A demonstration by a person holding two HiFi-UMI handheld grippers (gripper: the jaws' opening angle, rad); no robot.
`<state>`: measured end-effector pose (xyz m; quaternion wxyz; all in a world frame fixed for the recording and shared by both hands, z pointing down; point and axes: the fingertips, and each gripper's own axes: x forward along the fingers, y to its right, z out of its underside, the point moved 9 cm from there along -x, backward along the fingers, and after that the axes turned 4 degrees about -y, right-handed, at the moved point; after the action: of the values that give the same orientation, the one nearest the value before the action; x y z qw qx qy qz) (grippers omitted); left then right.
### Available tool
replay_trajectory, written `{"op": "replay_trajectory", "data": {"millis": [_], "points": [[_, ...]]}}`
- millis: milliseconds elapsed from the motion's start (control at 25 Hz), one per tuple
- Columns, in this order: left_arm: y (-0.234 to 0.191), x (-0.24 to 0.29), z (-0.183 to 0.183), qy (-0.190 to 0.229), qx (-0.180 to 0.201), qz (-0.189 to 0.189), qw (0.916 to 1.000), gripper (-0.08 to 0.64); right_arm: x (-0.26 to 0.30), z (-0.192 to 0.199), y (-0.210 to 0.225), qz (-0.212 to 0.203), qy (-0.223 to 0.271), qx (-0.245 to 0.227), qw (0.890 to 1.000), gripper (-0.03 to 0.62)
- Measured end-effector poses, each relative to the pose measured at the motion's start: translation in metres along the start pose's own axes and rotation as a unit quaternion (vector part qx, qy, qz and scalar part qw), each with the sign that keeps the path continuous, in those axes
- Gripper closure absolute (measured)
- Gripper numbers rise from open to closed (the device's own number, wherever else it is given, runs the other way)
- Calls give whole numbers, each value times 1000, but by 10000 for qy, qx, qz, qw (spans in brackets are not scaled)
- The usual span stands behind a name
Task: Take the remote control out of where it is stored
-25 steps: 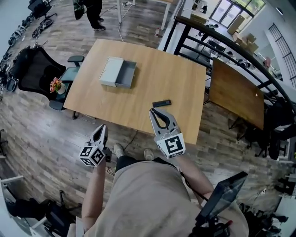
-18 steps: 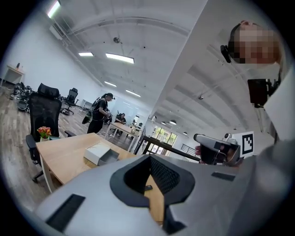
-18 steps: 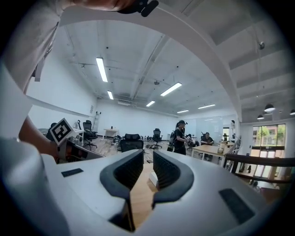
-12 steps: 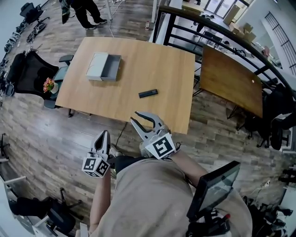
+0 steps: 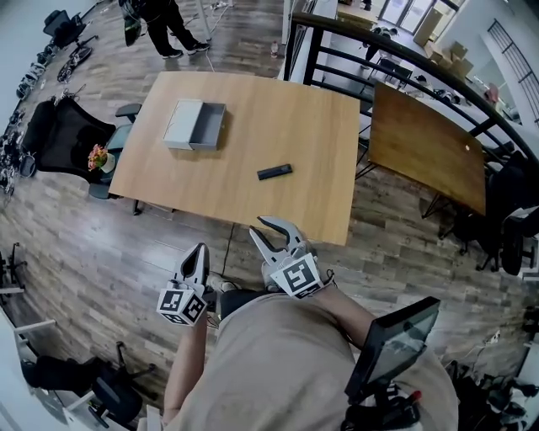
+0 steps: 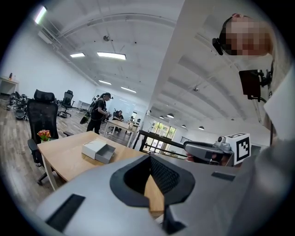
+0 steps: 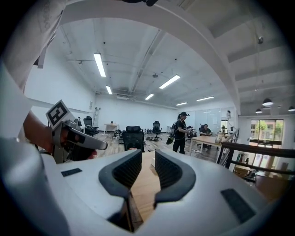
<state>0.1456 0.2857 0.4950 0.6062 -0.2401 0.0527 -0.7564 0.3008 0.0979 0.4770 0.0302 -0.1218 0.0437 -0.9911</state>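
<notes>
The black remote control [image 5: 274, 172] lies flat on the wooden table [image 5: 320, 126], to the right of an open grey box [image 5: 194, 125]; the same grey box [image 6: 98, 150] also shows in the left gripper view. Both grippers hang off the table's near edge, close to the person's body. My right gripper [image 5: 257, 225] [image 7: 148, 154] is open, having parted its jaws within the last second, with only bare table showing in the gap. My left gripper [image 5: 200, 249] [image 6: 150, 157] is shut, tips together, on nothing.
A black office chair [image 5: 63, 135] and a small flower pot [image 5: 101, 156] stand at the table's left. A person [image 5: 160, 17] stands beyond the far edge. A black railing [image 5: 396, 50] and a second wooden table [image 5: 425, 151] are to the right. A dark screen [image 5: 392, 349] hangs at the person's right side.
The right gripper drew back from beside the remote toward the body, sank, and its jaws parted. The left gripper shifted sideways and stays shut. The remote stays on the table.
</notes>
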Motion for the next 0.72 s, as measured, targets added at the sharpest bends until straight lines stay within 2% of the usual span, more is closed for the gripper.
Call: {"op": "replay_trajectory", "data": {"millis": [160, 400, 560, 720], "points": [[0, 2, 3, -53, -39, -19, 10000, 566, -2, 7, 8, 92, -169, 234, 9995, 522], [-5, 2, 6, -86, -115, -31, 9999, 566, 0, 13, 14, 295, -762, -103, 9966, 523], [-7, 4, 7, -115, -156, -20, 9998, 566, 2, 14, 17, 335, -809, -37, 9962, 525], [-9, 7, 6, -149, -205, -5, 9997, 566, 6, 14, 19, 207, -687, 305, 9970, 525]]}}
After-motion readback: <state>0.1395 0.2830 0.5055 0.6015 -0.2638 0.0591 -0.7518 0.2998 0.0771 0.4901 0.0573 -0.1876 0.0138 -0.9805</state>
